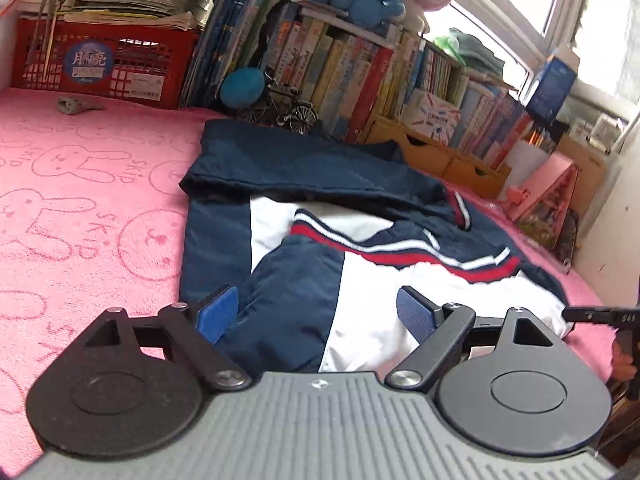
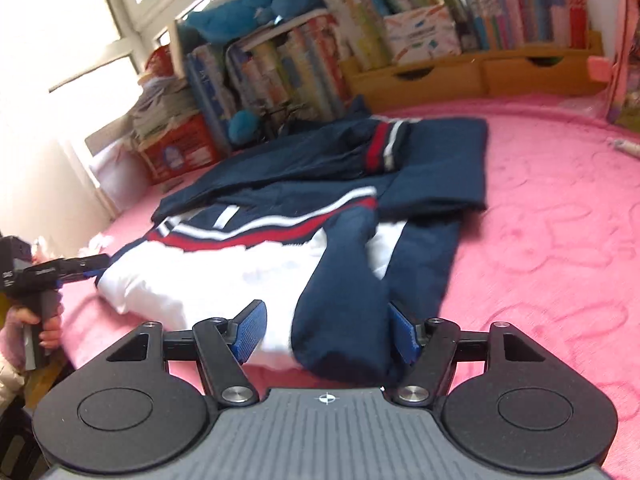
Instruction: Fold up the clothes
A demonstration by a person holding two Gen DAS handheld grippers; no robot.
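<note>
A navy and white jacket (image 1: 360,304) with red and white stripes lies partly folded on a pink rabbit-print blanket (image 1: 88,220). My left gripper (image 1: 316,314) hovers open over its near edge, blue pads wide apart with a navy sleeve and white panel below. In the right wrist view the jacket (image 2: 224,280) spreads ahead, and my right gripper (image 2: 328,336) stands open with the navy sleeve (image 2: 340,312) lying between its pads, not pinched. The left gripper (image 2: 96,266) shows at the jacket's white corner there, held by a hand (image 2: 48,320). The right gripper (image 1: 572,314) pokes in at the left wrist view's right edge.
Behind the blanket stand rows of books (image 1: 360,68), a red crate (image 1: 104,60) stacked with papers, blue plush toys (image 1: 240,84), a small model bicycle (image 1: 288,108) and wooden drawers (image 1: 452,160). A pink bag (image 1: 552,196) leans at the right under a window.
</note>
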